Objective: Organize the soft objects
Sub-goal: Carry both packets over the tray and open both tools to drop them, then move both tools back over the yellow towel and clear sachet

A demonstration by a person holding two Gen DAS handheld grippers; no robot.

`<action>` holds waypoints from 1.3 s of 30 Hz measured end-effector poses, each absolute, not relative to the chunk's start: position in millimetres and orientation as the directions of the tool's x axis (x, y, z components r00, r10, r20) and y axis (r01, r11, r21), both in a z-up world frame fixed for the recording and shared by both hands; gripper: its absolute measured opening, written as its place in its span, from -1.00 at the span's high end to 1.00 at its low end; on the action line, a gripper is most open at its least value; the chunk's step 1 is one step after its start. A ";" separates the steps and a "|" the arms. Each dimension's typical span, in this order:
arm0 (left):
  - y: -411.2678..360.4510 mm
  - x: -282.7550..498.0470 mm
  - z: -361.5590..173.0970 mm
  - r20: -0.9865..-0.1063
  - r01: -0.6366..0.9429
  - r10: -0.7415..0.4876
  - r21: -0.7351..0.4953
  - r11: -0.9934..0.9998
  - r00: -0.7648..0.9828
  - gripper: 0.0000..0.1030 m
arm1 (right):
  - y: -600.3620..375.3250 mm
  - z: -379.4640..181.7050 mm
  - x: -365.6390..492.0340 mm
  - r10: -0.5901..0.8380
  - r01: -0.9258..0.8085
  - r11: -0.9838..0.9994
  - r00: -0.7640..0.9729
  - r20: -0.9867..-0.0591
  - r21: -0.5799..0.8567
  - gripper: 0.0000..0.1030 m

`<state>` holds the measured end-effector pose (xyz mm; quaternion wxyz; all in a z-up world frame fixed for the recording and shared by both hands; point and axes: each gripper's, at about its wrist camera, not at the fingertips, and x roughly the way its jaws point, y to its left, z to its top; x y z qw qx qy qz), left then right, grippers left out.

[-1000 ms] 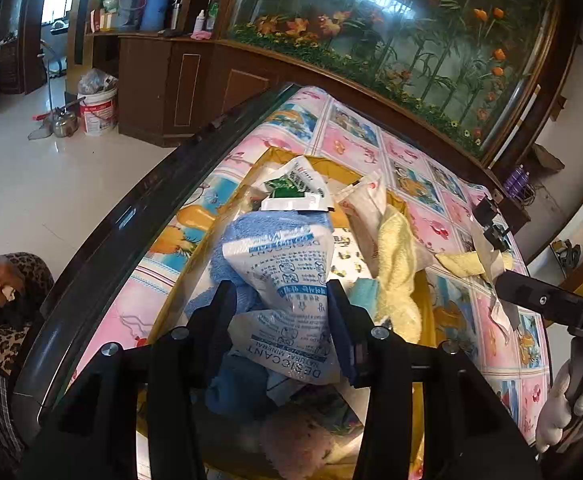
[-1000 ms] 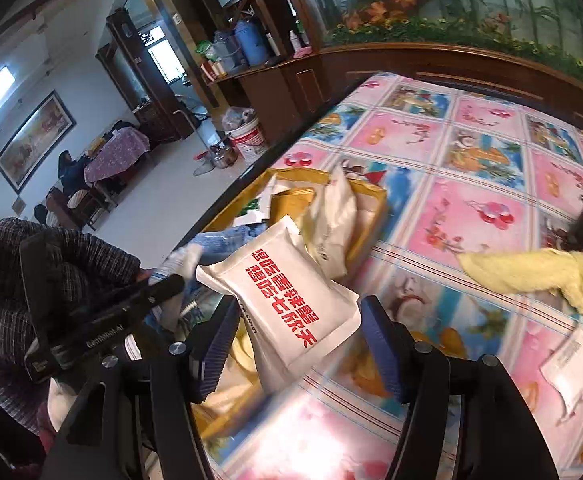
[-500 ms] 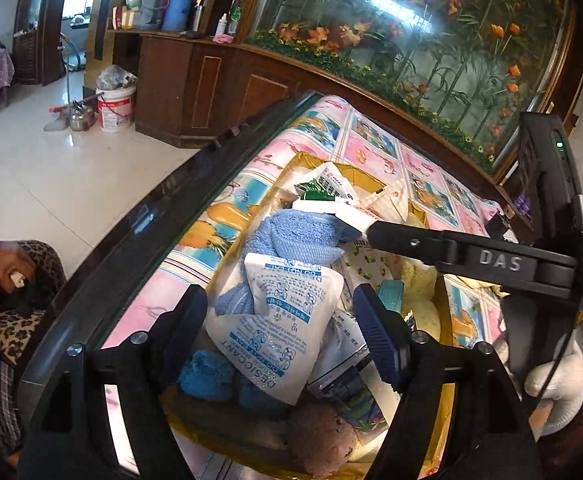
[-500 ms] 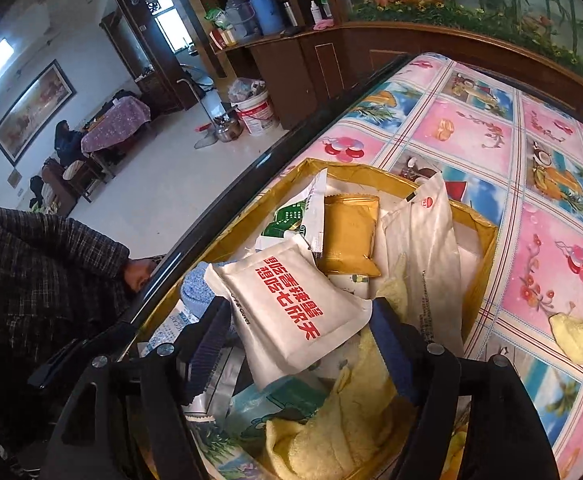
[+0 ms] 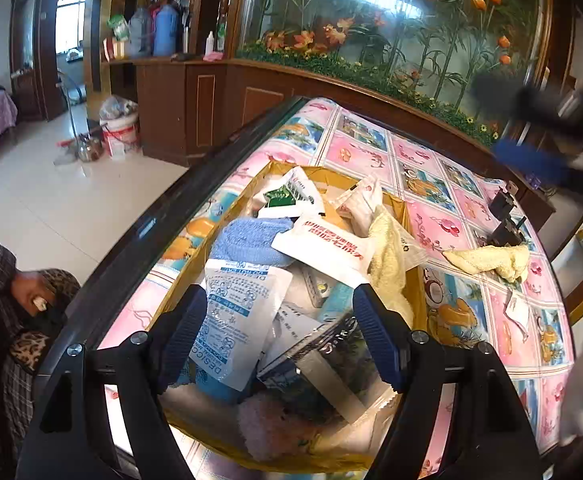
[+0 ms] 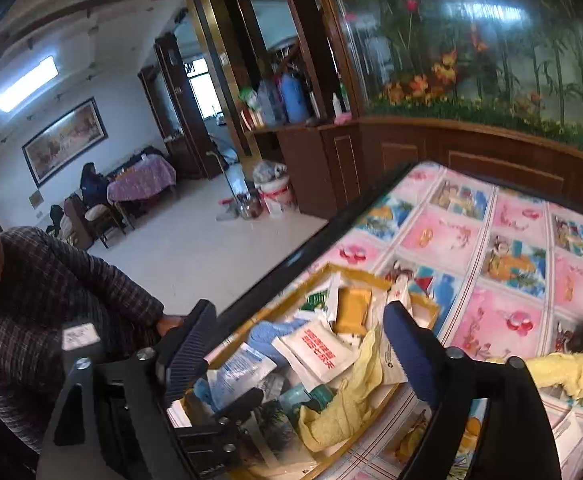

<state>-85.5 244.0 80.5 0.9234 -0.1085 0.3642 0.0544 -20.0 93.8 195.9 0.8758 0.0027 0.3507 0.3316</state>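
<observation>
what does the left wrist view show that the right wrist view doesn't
Only the left wrist view shows the pink plush toy at the near end of the yellow box, and the left hand-held gripper, open above the desiccant pack. Only the right wrist view shows the framed painting on the far wall, the orange packet in the box, and the right hand-held gripper, open and empty. Both show the white packet with red print, the blue towel and the loose yellow cloth on the tablecloth.
</observation>
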 end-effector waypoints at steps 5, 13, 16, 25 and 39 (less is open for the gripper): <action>222.5 -90.3 89.5 -0.676 -0.181 0.090 -0.066 0.981 0.732 -0.55 | 51.9 211.5 -48.3 0.584 -0.550 0.798 0.602 -0.545 0.248 -0.99; 186.9 -95.2 97.0 -0.676 -0.140 0.120 0.025 0.990 0.727 -0.55 | -43.5 160.9 -50.6 0.447 -0.340 0.894 0.638 -0.627 0.291 -0.99; 173.4 -95.5 99.7 -0.675 -0.123 0.125 0.051 0.991 0.727 -0.55 | -82.9 147.9 -52.5 0.402 -0.262 0.915 0.650 -0.645 0.307 -0.99; 132.7 -92.1 103.8 -0.686 -0.058 0.109 0.097 0.994 0.720 -0.55 | -168.6 118.9 -61.5 0.295 -0.110 0.947 0.673 -0.678 0.302 -0.99; 82.5 -74.0 90.4 -0.753 0.108 -0.092 -0.029 0.994 0.651 -0.55 | -247.2 74.6 -52.7 0.143 0.051 0.975 0.609 -0.780 0.218 -0.99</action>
